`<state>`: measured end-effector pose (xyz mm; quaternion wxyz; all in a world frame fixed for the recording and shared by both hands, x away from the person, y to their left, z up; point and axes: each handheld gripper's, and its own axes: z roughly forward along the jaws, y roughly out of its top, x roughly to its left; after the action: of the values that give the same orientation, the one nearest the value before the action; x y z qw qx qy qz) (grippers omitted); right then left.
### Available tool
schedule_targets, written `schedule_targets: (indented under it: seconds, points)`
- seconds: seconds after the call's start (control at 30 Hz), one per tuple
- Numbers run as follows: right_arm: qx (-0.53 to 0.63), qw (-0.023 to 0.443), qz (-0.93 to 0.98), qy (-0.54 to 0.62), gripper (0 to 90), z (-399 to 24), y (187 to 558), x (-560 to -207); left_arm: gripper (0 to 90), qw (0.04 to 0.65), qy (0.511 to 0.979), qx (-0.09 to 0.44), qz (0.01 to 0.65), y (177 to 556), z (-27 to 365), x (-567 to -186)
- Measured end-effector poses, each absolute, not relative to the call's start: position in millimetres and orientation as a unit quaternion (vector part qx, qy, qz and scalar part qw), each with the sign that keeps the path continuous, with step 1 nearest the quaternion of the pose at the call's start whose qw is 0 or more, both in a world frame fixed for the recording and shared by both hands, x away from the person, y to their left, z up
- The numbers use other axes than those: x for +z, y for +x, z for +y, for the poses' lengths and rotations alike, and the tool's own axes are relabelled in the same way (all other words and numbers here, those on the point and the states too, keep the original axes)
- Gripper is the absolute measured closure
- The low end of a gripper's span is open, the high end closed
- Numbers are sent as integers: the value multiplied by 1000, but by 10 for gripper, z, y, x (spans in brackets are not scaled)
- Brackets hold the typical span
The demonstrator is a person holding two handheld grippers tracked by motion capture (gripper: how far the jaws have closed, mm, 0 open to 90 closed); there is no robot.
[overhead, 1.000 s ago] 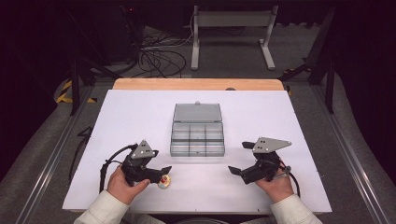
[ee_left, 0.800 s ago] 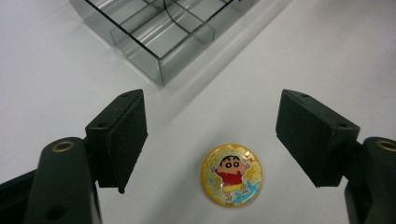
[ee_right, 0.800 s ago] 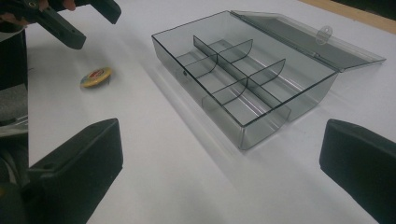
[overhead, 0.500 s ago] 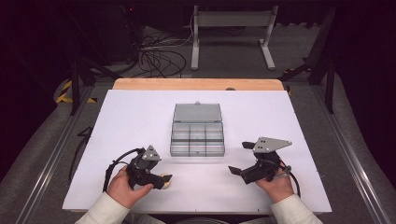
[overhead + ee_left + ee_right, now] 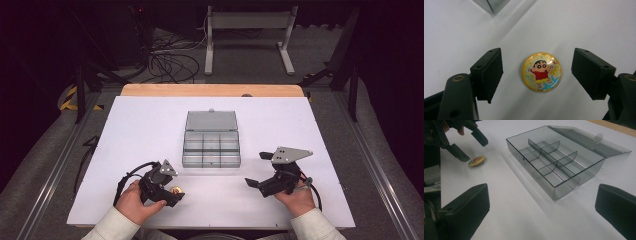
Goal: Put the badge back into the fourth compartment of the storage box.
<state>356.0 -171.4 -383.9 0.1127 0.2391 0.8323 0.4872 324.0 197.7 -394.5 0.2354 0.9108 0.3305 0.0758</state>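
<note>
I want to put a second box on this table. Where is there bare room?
Bare white table lies left and right of the open compartment box and behind its lid. The near edge is crowded: left gripper over the badge, right gripper.

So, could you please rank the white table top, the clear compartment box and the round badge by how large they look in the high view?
1. White table top, largest by far.
2. Clear compartment box, lid open.
3. Round badge, smallest, lying at the left claw.
</note>
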Motion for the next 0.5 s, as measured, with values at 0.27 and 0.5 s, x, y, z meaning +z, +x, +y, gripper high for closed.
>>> schedule_targets:
  seconds: [0.27,0.5]
  points:
    - [486,113,833,238,0,-1715,3560,-3839,265,218,917,69,327,3242,1947,-3978]
    - [486,112,833,238,0,-1714,3559,-3839,268,204,921,57,328,3247,1928,-4011]
